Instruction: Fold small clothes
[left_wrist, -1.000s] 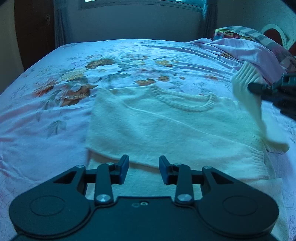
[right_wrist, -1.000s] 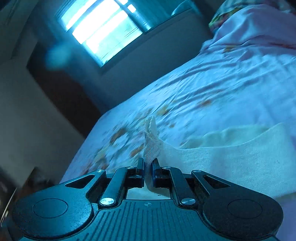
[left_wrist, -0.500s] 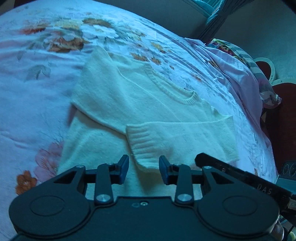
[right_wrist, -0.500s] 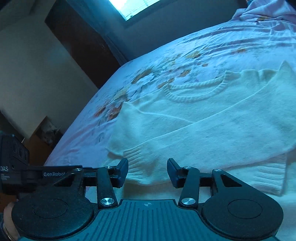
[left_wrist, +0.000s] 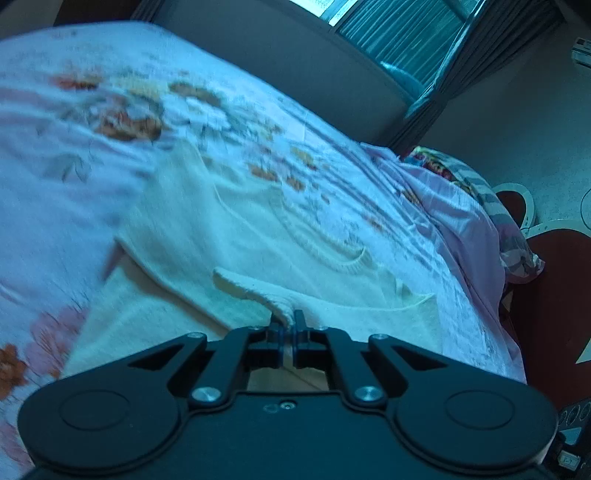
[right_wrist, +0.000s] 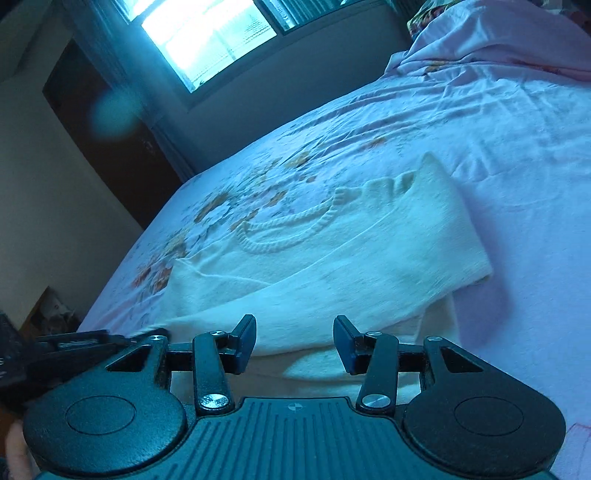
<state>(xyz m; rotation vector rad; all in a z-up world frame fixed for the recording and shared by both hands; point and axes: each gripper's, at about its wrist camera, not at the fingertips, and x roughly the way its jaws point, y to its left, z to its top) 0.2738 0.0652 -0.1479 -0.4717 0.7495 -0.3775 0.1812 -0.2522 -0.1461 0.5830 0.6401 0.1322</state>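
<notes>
A cream knit sweater (left_wrist: 229, 236) lies on a floral bedsheet (left_wrist: 55, 184), neckline away from me, both sleeves folded across its body. My left gripper (left_wrist: 287, 320) is shut on the ribbed cuff (left_wrist: 255, 290) of the sleeve lying across the front. In the right wrist view the sweater (right_wrist: 332, 266) shows with its folded sleeve on top. My right gripper (right_wrist: 294, 341) is open and empty, just above the sweater's near hem. The left gripper (right_wrist: 122, 338) shows at the left edge there.
A rumpled pink blanket and patterned pillow (left_wrist: 476, 206) lie at the bed's right side. A red chair (left_wrist: 554, 280) stands beyond the bed's right edge. A window (right_wrist: 207, 37) and a dark door (right_wrist: 107, 147) are behind the bed.
My left gripper has shut on the sleeve cuff that lay between its open fingers. My right gripper stays open and has moved a little to the right.
</notes>
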